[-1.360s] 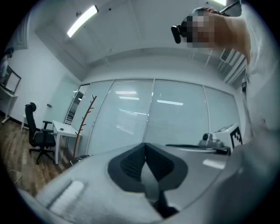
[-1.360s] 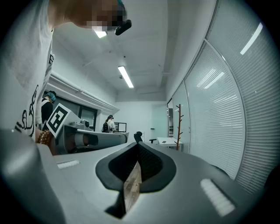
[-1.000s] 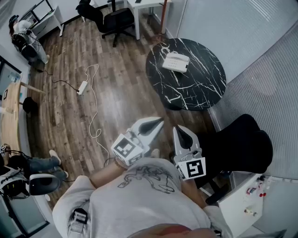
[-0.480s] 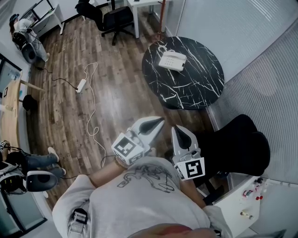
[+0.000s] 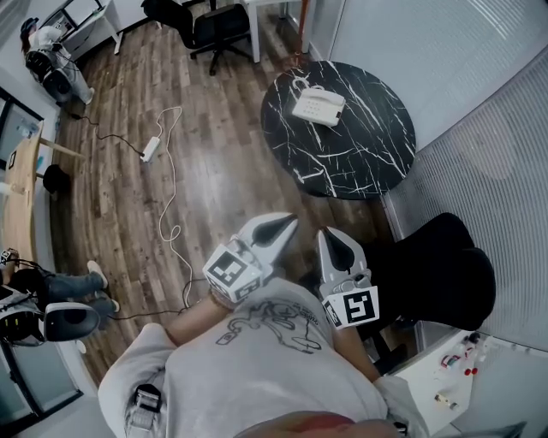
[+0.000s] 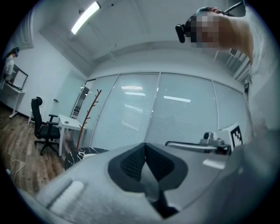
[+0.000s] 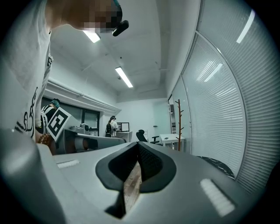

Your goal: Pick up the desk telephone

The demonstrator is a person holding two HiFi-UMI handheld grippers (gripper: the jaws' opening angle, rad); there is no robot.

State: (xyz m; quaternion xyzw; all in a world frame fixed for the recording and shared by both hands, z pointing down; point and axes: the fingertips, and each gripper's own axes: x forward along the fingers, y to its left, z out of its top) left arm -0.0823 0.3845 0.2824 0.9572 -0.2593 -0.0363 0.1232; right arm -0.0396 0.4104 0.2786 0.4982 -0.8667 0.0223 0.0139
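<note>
While the left gripper (image 5: 289, 221) and right gripper (image 5: 330, 236) keep fingers (image 6: 131, 165) shut, empty, the desk telephone (image 5: 318, 106) appears higher.

A round black marble tabletop (image 5: 364, 158) stands beside a blind-covered glass wall (image 5: 479, 120). On the wooden floor (image 5: 218, 184) lies a white power strip (image 5: 151, 149) with a looping cable. A black office chair (image 5: 210, 30) sits by a white desk (image 5: 272, 8), well apart from a black armchair (image 5: 441, 265).

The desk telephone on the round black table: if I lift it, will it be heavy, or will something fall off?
The desk telephone looks like a white plastic box, so it is probably stiff and light. Its handset likely just rests on top and may slide off if tilted. The cord looping beside it could drag.
</note>
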